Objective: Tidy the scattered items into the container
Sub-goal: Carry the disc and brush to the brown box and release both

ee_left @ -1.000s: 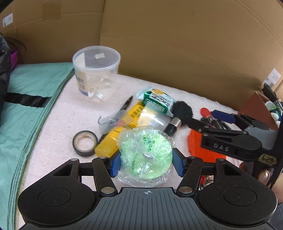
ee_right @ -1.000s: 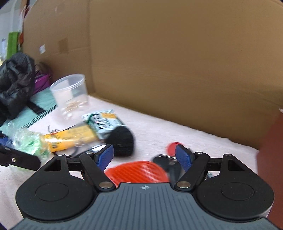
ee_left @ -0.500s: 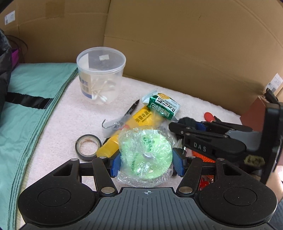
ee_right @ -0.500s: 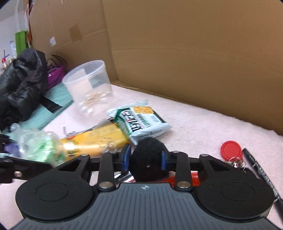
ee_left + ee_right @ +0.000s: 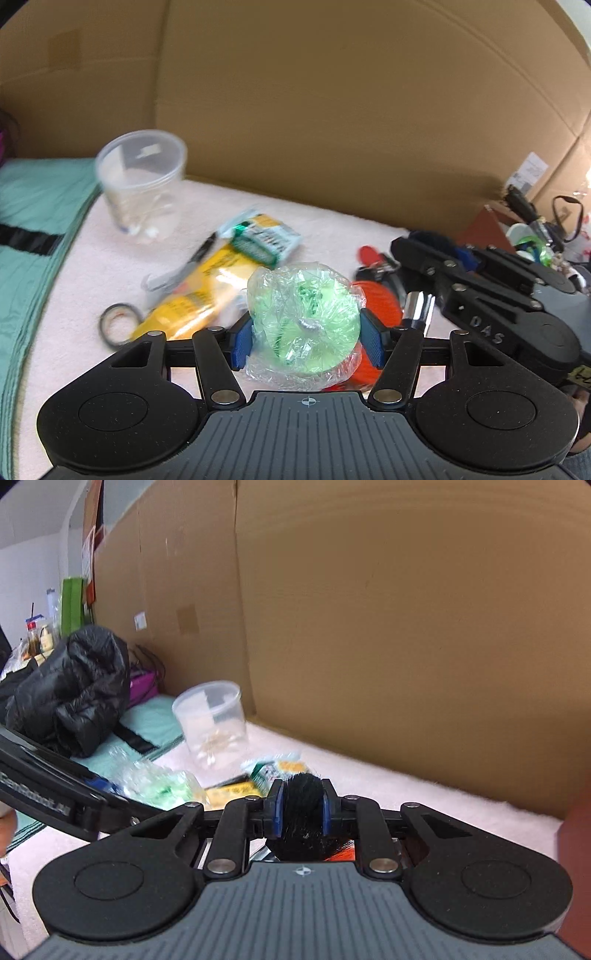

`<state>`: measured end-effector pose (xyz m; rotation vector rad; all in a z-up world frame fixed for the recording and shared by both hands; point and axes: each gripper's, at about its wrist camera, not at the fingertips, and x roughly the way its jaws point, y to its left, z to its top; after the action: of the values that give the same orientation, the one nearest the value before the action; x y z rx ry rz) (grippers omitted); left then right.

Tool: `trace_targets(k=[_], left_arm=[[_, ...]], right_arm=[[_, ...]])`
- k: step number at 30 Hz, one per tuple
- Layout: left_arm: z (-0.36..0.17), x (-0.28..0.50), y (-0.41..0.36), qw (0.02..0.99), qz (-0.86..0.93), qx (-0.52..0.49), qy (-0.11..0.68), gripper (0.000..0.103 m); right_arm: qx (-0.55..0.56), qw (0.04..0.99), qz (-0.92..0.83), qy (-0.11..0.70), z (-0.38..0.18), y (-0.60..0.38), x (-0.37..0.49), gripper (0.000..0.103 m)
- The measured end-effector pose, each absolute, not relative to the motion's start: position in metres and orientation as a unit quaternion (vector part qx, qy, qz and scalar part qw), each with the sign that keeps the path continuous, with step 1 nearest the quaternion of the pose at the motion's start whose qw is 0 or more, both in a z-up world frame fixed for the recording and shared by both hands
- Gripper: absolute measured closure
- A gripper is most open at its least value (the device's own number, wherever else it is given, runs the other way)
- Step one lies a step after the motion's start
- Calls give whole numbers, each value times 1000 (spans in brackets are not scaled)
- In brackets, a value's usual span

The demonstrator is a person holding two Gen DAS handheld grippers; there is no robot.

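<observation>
Green wrapped roll [image 5: 306,317] clamped between left gripper [image 5: 306,338] fingers at frame centre, black brush [image 5: 301,805] pinched by right gripper [image 5: 300,808], clear cup [image 5: 142,181] seen upper left, red box [image 5: 484,227] at right edge.

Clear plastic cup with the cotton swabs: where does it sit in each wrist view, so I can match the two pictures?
Left wrist view: the clear plastic cup stands upper left, on the pink towel, near the teal cloth.
Right wrist view: the cup stands left of centre, beyond the right claw.
Shared landmark: the cardboard wall behind the cup in both views.
</observation>
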<state>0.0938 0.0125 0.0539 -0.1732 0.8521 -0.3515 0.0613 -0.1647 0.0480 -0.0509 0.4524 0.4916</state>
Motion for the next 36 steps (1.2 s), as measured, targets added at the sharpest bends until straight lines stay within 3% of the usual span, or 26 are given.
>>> trace_targets(k=[11, 18, 20, 21, 22, 23, 28, 30, 36], left_arm=[[124, 110, -168, 881, -297, -29, 367, 43], [128, 123, -281, 869, -330, -12, 369, 42], [117, 126, -305, 863, -330, -4, 384, 30], [112, 127, -314, 862, -323, 8, 390, 28], [107, 129, -320, 865, -309, 18, 396, 23], [103, 132, -323, 868, -294, 28, 399, 20], [108, 138, -301, 883, -267, 42, 384, 20], [117, 135, -285, 889, -261, 41, 374, 20], [137, 105, -195, 913, -225, 40, 338, 14]], right_arm=[[-20, 988, 59, 140, 132, -333, 38, 81], [23, 986, -45, 158, 135, -452, 49, 79], [28, 984, -48, 168, 126, -473, 57, 67], [30, 984, -51, 170, 121, -478, 60, 57], [32, 983, -58, 170, 115, -482, 63, 39], [31, 983, -65, 170, 111, -485, 65, 34], [4, 989, -89, 115, 106, -491, 39, 21], [3, 991, -95, 90, 111, -488, 22, 21], [57, 997, -8, 48, 124, -456, -22, 8]])
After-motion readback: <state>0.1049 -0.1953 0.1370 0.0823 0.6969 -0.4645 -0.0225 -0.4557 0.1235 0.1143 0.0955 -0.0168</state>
